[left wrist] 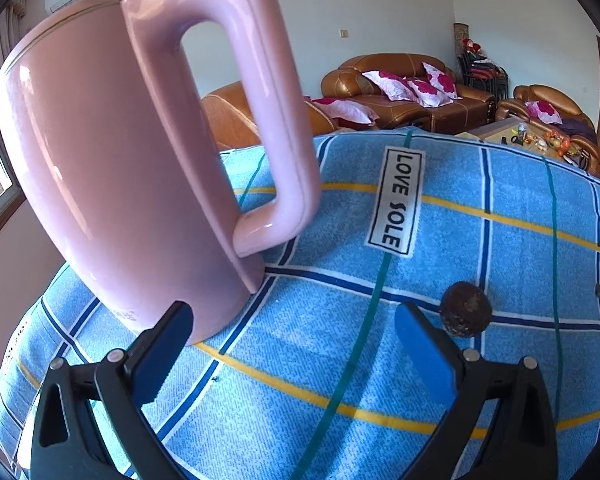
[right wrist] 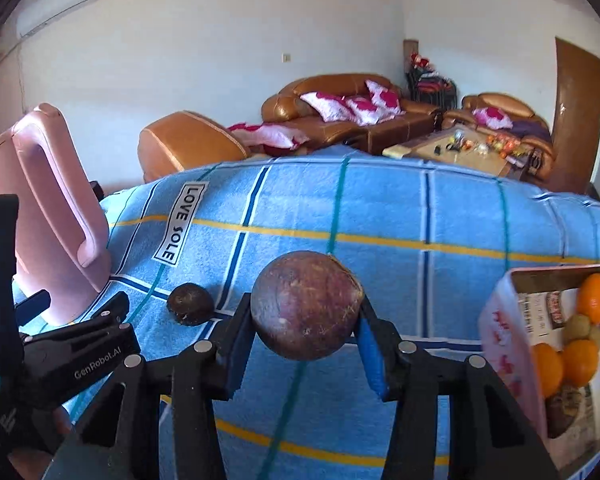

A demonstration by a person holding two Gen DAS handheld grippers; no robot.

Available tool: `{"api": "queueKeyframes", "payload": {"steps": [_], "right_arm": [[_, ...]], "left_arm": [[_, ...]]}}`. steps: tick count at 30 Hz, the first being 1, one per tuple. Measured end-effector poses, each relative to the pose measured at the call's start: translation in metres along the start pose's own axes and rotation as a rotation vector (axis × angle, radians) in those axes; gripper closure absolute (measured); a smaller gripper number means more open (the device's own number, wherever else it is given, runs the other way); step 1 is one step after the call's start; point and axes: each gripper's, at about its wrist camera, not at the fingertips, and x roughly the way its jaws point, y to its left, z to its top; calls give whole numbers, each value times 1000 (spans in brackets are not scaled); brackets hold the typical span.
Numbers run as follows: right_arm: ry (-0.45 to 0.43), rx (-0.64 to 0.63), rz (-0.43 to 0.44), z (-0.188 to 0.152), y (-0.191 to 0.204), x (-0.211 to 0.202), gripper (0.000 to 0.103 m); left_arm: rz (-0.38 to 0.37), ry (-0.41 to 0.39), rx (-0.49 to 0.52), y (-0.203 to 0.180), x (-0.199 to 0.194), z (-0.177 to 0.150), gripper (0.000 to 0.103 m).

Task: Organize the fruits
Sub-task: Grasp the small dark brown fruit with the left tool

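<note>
Left wrist view: a pink electric kettle fills the upper left of the frame, standing on the surface, which is covered by a blue plaid towel bearing a "LOVE SOLE" label. The left claw stands wide at the bottom of the frame, nothing between its blue pads; the left pad sits just in front of the kettle's base. A small dark wrinkled fruit lies on the towel just beyond the right pad, apart from it.

Right wrist view: at the far left, the kettle and the left claw's black body, marked "GenRobot.AI", are visible. The small dark fruit rests on the towel at lower left of centre. At centre, the right claw is closed narrow on a round purple-brown passion fruit, both pads pressed against its sides and the fruit raised clear of the towel. At the lower right edge, an open cardboard box holds oranges and greenish fruits. Brown leather sofas occupy the background.
</note>
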Motion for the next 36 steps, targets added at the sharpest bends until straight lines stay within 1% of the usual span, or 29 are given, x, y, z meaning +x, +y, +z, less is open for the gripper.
{"api": "queueKeyframes", "payload": {"steps": [2, 3, 4, 5, 6, 8, 10, 13, 15, 19, 21, 22, 25, 26, 27, 28, 29, 30, 33, 36], "right_arm": [[-46, -16, -30, -2, -6, -13, 53], [-61, -16, -39, 3, -11, -15, 53], [-72, -13, -44, 2, -12, -18, 53], [-75, -10, -44, 2, -13, -19, 53], [-75, -6, -40, 3, -14, -18, 53], [-69, 1, -33, 4, -16, -17, 53], [-63, 11, -25, 4, -19, -17, 53], [-53, 25, -7, 3, -21, -15, 53], [-47, 29, -2, 1, -21, -15, 53], [-35, 31, 7, 1, -20, -12, 53], [-30, 30, 12, 0, -20, -11, 53], [-26, 29, 15, 0, -20, -10, 53], [-13, 23, 20, 0, -19, -8, 53], [-10, 22, 21, 1, -18, -6, 53], [-7, 20, 21, 1, -17, -5, 53], [-5, 19, 20, 1, -17, -5, 53], [-3, 17, 19, 2, -16, -3, 53], [-3, 16, 18, 1, -16, -3, 53], [-11, 11, 13, 1, -15, -5, 53], [-25, 4, 11, -1, -14, -8, 53]], "left_arm": [[-44, -22, 18, -4, -5, 1, 0], [-67, -29, 25, -6, -6, 1, 2], [-93, -35, 29, -8, -8, 2, 3], [-130, -37, 29, -9, -8, 3, 10], [-177, -33, 26, -10, -8, 4, 16], [-260, -11, 14, -15, -6, 5, 19], [-295, 10, 22, -24, -2, 6, 22], [-300, 40, 67, -42, 6, 11, 25], [-297, 65, 91, -54, 12, 13, 32], [-291, 111, 116, -69, 24, 19, 41], [-273, 146, 111, -71, 31, 21, 41], [-278, 162, 102, -71, 34, 21, 41], [-314, 171, 64, -66, 38, 21, 44], [-315, 170, 64, -66, 39, 21, 45], [-314, 169, 68, -67, 38, 19, 47], [-323, 166, 74, -68, 37, 18, 50], [-335, 162, 82, -69, 35, 17, 59], [-343, 158, 90, -71, 33, 16, 63], [-349, 158, 89, -72, 32, 15, 63], [-371, 155, 68, -63, 31, 13, 63]]}}
